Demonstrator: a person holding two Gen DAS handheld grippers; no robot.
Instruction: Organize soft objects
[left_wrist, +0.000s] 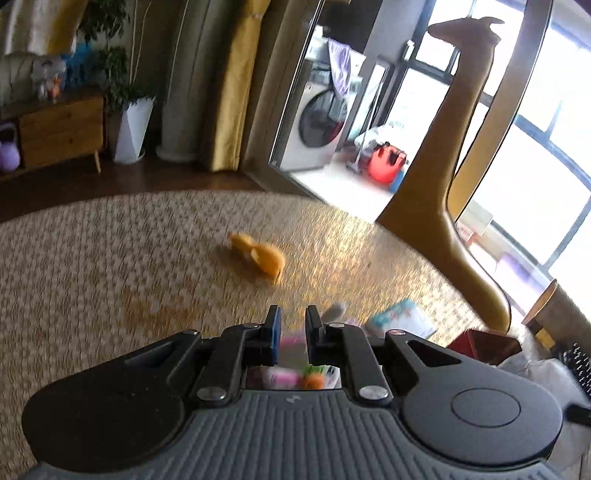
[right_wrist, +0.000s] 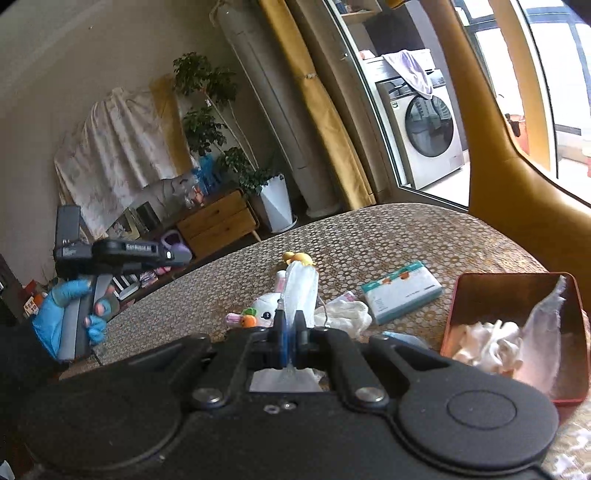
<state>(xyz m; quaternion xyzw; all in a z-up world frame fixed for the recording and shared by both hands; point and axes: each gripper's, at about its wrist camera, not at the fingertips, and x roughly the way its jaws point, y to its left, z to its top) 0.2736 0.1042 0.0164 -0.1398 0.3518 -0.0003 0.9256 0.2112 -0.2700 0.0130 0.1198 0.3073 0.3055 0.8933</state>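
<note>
My right gripper (right_wrist: 291, 325) is shut on a white face mask (right_wrist: 301, 288) that stands up between its pads, above the table. Just past it lie a white bunny plush with a carrot (right_wrist: 264, 314), a yellow duck plush (right_wrist: 297, 258) and a crumpled white cloth (right_wrist: 347, 314). A red tin box (right_wrist: 517, 295) at the right holds white fabric (right_wrist: 487, 343). My left gripper (left_wrist: 292, 323) is lifted over the table with its jaws nearly together and nothing between them. The duck plush (left_wrist: 258, 258) lies ahead of it.
A tissue pack (right_wrist: 400, 290) lies between the cloth and the red box. The round table (left_wrist: 110, 258) has a woven patterned cover. A tall yellow giraffe figure (left_wrist: 436, 184) stands at the table's right. A blue-gloved hand (right_wrist: 62, 314) holds the left gripper (right_wrist: 183, 257) off the left edge.
</note>
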